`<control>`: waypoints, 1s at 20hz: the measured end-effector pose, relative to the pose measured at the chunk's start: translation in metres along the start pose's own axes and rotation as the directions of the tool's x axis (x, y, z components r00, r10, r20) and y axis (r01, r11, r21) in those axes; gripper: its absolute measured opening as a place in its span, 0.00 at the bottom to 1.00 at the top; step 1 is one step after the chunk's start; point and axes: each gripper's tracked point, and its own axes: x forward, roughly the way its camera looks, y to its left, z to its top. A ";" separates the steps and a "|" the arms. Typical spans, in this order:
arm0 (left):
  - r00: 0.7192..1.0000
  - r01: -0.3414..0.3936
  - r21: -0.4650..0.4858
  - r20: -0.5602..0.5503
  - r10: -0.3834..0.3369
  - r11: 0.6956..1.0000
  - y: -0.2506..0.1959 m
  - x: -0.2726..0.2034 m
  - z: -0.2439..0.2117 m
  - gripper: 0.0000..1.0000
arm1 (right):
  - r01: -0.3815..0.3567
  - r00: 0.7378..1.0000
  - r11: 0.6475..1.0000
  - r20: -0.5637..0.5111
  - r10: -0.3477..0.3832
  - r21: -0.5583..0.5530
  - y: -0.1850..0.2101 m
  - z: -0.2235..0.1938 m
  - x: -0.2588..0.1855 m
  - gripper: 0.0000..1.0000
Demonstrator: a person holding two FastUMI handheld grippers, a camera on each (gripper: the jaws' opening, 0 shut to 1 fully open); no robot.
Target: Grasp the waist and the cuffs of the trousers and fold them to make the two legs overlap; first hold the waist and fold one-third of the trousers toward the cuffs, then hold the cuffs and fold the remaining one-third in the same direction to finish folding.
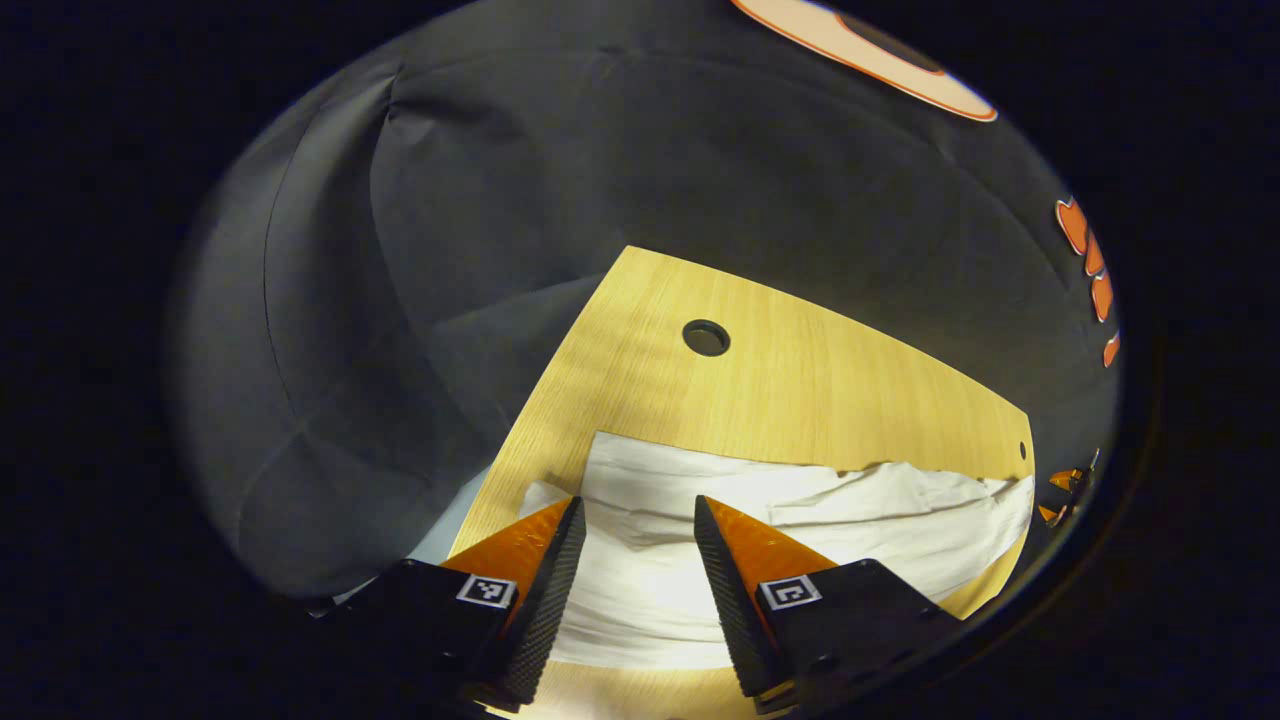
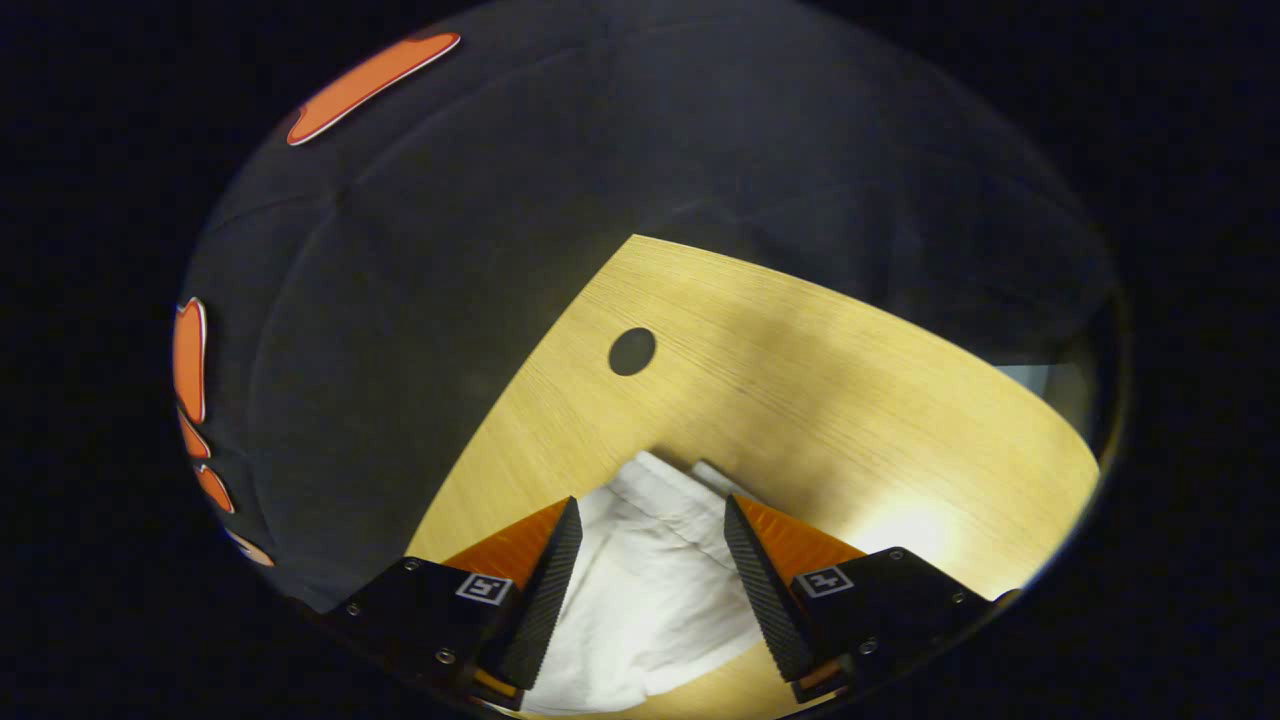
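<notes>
Here, no brand name or legible writing anywhere on the trousers (image 1: 800, 510) or the table (image 1: 800, 390); just small square black-and-white coded markers (image 1: 487, 590) on the bodies of both grippers, patterned rather than lettered. No containers on view either. White trousers lying flat and rumpled on the light wooden table, stretched across the near part of the board in the left gripper view, with a round cable hole (image 1: 706, 338) in the bare wood beyond them. Left gripper (image 1: 638, 522) poised over one end of the cloth, jaws spread wide, white fabric visible in the gap, neither finger clearly pressing it. In the right gripper view, right gripper (image 2: 650, 520) likewise over an end of the trousers (image 2: 650, 590), jaws spread apart, a hemmed edge of the cloth running between the fingers; contact between fingers and fabric impossible to tell. Another round hole (image 2: 632, 351) in the table (image 2: 850, 380) farther off, well apart from the cloth.
</notes>
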 end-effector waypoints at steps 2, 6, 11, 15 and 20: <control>1.000 0.006 0.038 0.006 -0.006 0.999 -0.008 -0.010 -0.003 0.87 | 0.037 0.999 0.999 -0.006 -0.037 0.011 -0.019 -0.005 -0.004 0.93; 1.000 0.000 0.084 0.003 0.000 0.997 -0.022 -0.029 -0.009 1.00 | 0.073 0.995 0.996 -0.072 -0.069 0.059 -0.037 -0.030 -0.003 0.97; 0.998 -0.065 0.222 0.025 0.061 0.973 -0.034 -0.053 -0.016 0.99 | 0.093 0.990 0.994 -0.109 -0.085 0.065 -0.048 -0.047 0.008 0.97; 0.997 -0.073 0.280 0.048 0.062 0.957 -0.059 -0.072 -0.025 0.97 | 0.101 0.988 0.993 -0.123 -0.092 0.066 -0.045 -0.054 0.019 0.97; 0.997 -0.062 0.291 0.062 0.046 0.955 -0.083 -0.092 -0.038 1.00 | 0.166 0.980 0.984 -0.118 -0.158 0.061 -0.057 -0.054 0.027 0.86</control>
